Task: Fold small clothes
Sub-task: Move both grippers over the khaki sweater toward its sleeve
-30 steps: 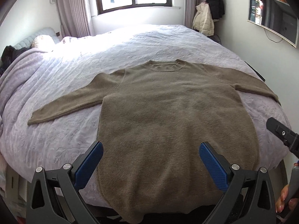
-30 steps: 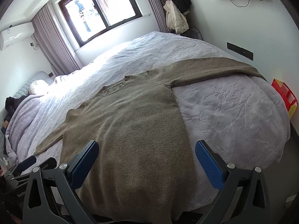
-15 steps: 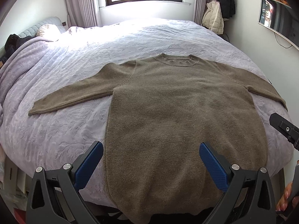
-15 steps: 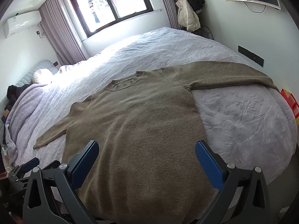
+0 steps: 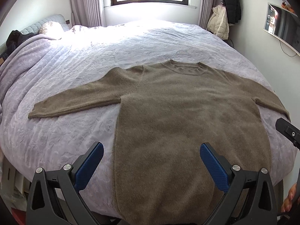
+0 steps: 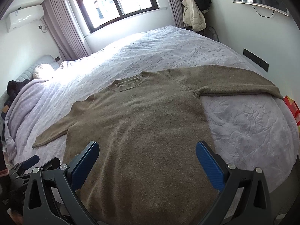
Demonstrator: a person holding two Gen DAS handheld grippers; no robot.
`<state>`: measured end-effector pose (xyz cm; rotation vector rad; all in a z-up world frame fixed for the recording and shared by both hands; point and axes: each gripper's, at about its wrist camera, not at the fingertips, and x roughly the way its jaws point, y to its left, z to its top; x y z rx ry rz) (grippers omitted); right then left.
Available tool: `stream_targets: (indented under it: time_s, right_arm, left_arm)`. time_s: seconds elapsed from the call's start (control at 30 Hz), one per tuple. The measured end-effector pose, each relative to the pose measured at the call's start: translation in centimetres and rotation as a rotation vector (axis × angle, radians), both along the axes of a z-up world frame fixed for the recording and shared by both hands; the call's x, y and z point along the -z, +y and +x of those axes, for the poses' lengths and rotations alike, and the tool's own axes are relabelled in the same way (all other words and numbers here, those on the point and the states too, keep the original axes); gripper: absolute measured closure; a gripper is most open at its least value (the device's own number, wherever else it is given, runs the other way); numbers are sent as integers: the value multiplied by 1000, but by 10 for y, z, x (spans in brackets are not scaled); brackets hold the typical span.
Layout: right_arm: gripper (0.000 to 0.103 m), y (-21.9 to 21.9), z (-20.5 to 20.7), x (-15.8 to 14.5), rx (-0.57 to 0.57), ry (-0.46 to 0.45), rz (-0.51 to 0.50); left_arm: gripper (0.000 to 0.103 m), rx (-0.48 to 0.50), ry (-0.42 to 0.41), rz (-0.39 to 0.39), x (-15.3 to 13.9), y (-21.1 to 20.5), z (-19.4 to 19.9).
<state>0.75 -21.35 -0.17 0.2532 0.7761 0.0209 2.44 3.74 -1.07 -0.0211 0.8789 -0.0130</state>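
Note:
A brown knitted sweater (image 5: pixel 187 116) lies flat on the bed, collar toward the window, both sleeves spread out to the sides. Its hem hangs over the near edge of the bed. My left gripper (image 5: pixel 151 161) hovers open above the hem on the sweater's left half, holding nothing. My right gripper (image 6: pixel 147 159) is open too, above the lower right part of the sweater (image 6: pixel 142 123), with nothing between its blue pads. The left sleeve (image 5: pixel 75 99) points left; the right sleeve (image 6: pixel 234 80) reaches the bed's right edge.
The bed is covered by a lilac quilt (image 5: pixel 131 43) with a pillow (image 5: pixel 50 26) at the far left. Coats (image 5: pixel 221 22) hang in the corner, a screen (image 5: pixel 283 24) is on the right wall. A red object (image 6: pixel 292 106) sits beside the bed.
Both grippers have risen and tilted so the whole sweater sits lower and fuller in view; the left view has shifted leftward. The sweater has not moved, and both grippers stay open.

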Motion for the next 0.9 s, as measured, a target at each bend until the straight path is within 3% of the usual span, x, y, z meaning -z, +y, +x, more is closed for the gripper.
stream_targets:
  time_s: [0.23, 0.5, 0.9]
  right_arm:
    - [0, 16, 28, -9, -37, 5, -45]
    - [0, 34, 64, 5, -68, 90, -68]
    - [0, 76, 93, 21, -143, 142, -101]
  left_arm:
    - [0, -39, 57, -9, 14, 24, 34]
    - [0, -84, 84, -60, 29, 52, 59]
    - [0, -154, 101, -96, 48, 97, 79]
